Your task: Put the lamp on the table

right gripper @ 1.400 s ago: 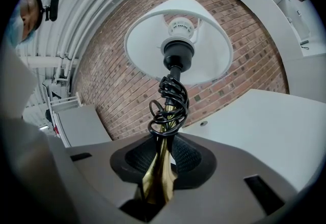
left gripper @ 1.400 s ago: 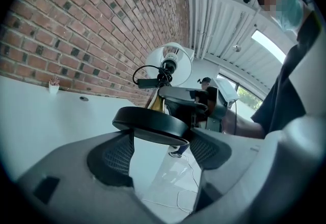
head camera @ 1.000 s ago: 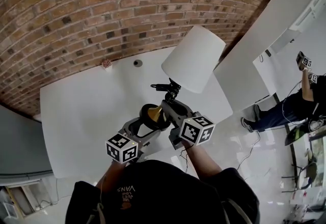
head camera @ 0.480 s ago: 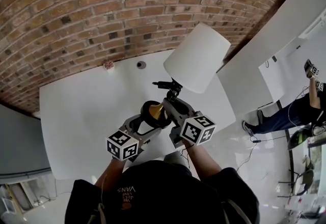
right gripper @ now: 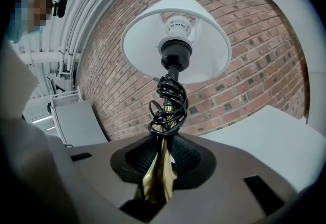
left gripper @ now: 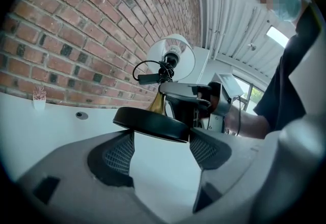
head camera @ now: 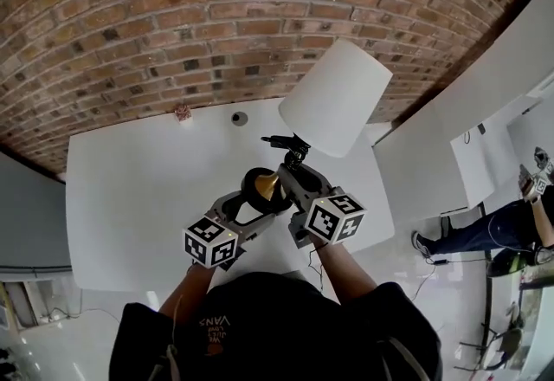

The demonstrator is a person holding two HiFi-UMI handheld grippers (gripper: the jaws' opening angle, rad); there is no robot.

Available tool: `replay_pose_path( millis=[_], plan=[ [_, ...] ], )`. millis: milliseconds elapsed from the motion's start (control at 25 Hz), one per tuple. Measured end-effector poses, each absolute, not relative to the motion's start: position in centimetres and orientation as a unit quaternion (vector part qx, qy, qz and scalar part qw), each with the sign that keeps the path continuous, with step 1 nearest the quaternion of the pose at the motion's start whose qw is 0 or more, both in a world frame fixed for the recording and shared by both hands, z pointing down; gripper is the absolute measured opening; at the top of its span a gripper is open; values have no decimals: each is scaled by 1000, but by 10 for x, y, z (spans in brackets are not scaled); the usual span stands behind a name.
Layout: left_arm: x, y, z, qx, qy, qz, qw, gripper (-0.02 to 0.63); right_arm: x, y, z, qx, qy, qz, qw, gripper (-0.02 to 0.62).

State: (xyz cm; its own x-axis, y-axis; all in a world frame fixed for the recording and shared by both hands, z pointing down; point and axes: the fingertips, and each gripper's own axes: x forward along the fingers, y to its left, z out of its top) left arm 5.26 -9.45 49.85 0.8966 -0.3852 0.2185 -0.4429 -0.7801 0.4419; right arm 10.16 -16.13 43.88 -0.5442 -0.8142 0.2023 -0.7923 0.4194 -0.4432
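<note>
The lamp has a white shade (head camera: 333,98), a gold stem and a round black base (head camera: 260,189). It hangs tilted in the air over the white table (head camera: 130,189), with its shade toward the brick wall. My left gripper (head camera: 251,210) is shut on the edge of the black base (left gripper: 150,123), one pad on each side. My right gripper (head camera: 290,180) is shut on the gold stem (right gripper: 159,177), just below the black cord (right gripper: 168,103) coiled round it. The shade (right gripper: 175,39) with its bulb socket stands above the jaws in the right gripper view.
A small pink thing (head camera: 183,112) and a round cable hole (head camera: 240,119) sit at the table's far edge, by the brick wall (head camera: 216,16). A second white table (head camera: 433,145) stands to the right. A person (head camera: 502,223) stands on the floor at far right.
The lamp and both grippers have drifted slightly forward over the table, toward the wall. Both grips are unchanged.
</note>
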Motion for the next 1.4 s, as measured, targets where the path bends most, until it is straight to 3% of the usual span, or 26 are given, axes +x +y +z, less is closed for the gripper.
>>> replay_pose_path(
  millis=[480, 680, 880, 1400],
  plan=[
    [88, -143, 513, 917, -304, 57, 253, 302, 127, -222, 452, -423, 875, -236, -16, 87],
    [78, -154, 530, 908, -333, 90, 239, 132, 131, -251, 466, -430, 875, -221, -27, 84],
    [61, -168, 541, 896, -359, 102, 239, 22, 134, -286, 482, -446, 870, -207, -33, 84],
    [27, -213, 571, 882, -380, 131, 247, 6, 145, -361, 514, -498, 852, -160, -33, 83]
  ],
)
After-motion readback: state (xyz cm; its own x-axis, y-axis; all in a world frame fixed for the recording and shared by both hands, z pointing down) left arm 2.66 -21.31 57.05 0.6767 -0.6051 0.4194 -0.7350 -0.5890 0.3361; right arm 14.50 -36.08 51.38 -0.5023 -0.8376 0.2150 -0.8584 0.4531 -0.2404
